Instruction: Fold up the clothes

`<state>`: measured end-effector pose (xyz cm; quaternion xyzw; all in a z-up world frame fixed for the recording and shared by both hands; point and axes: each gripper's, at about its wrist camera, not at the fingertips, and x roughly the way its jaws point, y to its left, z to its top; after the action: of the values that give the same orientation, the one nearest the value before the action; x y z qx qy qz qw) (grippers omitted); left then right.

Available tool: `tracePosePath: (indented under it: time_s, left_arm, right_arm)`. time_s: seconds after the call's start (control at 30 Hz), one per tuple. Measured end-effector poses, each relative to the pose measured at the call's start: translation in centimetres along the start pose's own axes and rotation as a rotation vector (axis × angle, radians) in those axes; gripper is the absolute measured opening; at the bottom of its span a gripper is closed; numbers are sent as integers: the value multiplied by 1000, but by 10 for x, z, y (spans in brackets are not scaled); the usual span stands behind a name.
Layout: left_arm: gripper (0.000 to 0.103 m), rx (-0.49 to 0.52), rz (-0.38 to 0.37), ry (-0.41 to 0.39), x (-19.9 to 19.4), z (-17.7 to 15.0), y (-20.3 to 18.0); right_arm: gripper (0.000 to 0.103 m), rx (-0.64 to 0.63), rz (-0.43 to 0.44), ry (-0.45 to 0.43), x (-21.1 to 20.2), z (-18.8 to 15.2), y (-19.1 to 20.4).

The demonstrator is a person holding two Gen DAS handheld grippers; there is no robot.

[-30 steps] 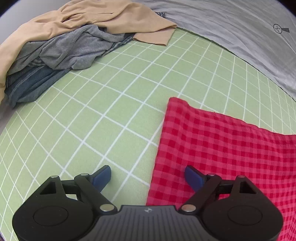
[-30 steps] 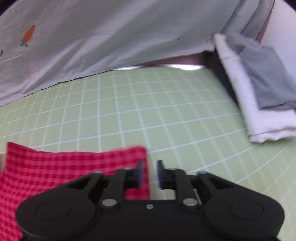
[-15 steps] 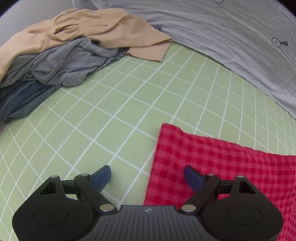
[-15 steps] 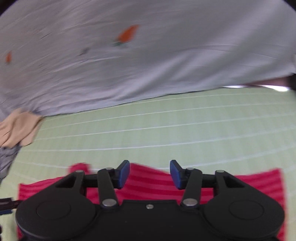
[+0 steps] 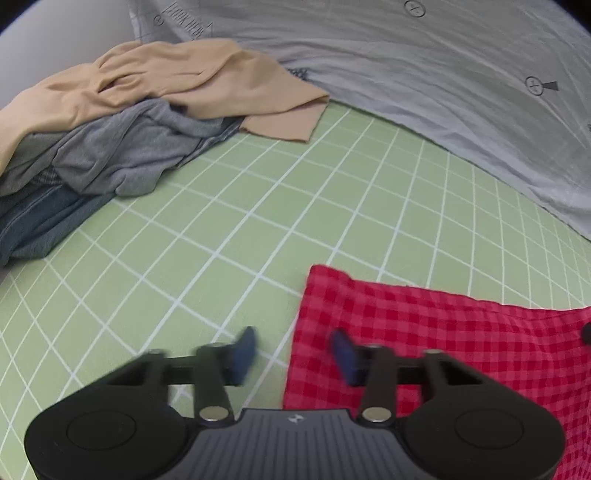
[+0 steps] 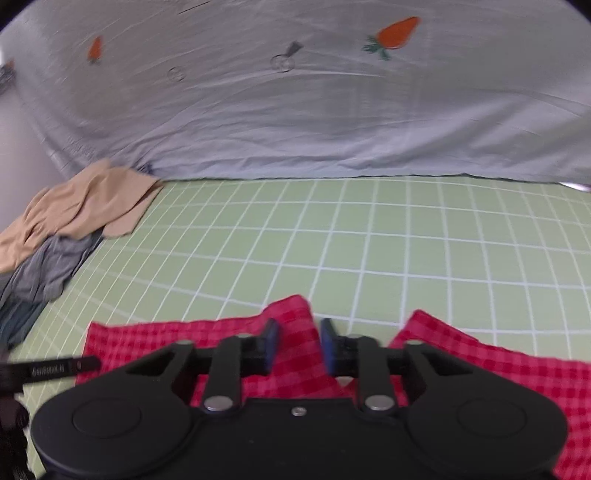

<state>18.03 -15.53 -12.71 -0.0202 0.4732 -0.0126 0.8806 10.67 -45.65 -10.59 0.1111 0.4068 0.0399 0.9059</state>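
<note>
Under both my tongs lies the red checked cloth, spread on the green grid mat. My left gripper straddles the cloth's left edge, fingers apart and blurred, one blue pad over bare mat and the other over the checks; it grips nothing. My right gripper hangs over the far edge of the cloth, where the hem bunches into a small peak and a second point rises to the right of it. Its jaws are parted with red fabric showing between them, and I cannot tell whether the pads touch it.

To fold this well, I judge I should pinch both near corners of the cloth cleanly, taking only the top layers, lift just enough to clear the mat, and carry the edge across square to the grid lines, smoothing that bunched peak first so it does not get trapped in the crease.

The cloth looks thin, woven and slightly crinkled, likely limp when lifted. The mat is flat and matte with white lines. Beyond the cloth, to its far left, sits a heap of unfolded clothes: a soft tan garment over grey knit and dark blue denim-like fabric. Farthest back hangs a wrinkled pale grey sheet printed with carrots.
</note>
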Motion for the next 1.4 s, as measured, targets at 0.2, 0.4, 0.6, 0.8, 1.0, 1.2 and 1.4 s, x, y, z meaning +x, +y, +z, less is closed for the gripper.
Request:
tracePosePath:
  time_s: [0.2,0.4,0.6,0.8,1.0,1.2,1.4]
  left_arm:
    - [0,-105,-95,-50,-6,13,13]
    - [18,-255,-32,-97,-4,30,22]
    - [64,-174,-52,-37,-19,4,21]
    - [74,-163,-84,68,-49,-54,25]
    - [74,-159,-115,133,-70,-98,27]
    - [66,-160,-138,103,-76,-109,29]
    - [3,-203,-190,92,-72,-99,27]
  right_arm:
    - [0,28,20,-22,5,16,-14]
    - [30,81,-89,-1,29,33,-26]
    - [65,149,-170,-47,-18,2,-42]
    - [75,243,-300,19,-85,-74,-77]
    - [78,341,-415,56,-152,-153,-100]
    - [78,484,-461,69,-188,-199,-115]
    - [78,514,-481,38,-211,-214,-120]
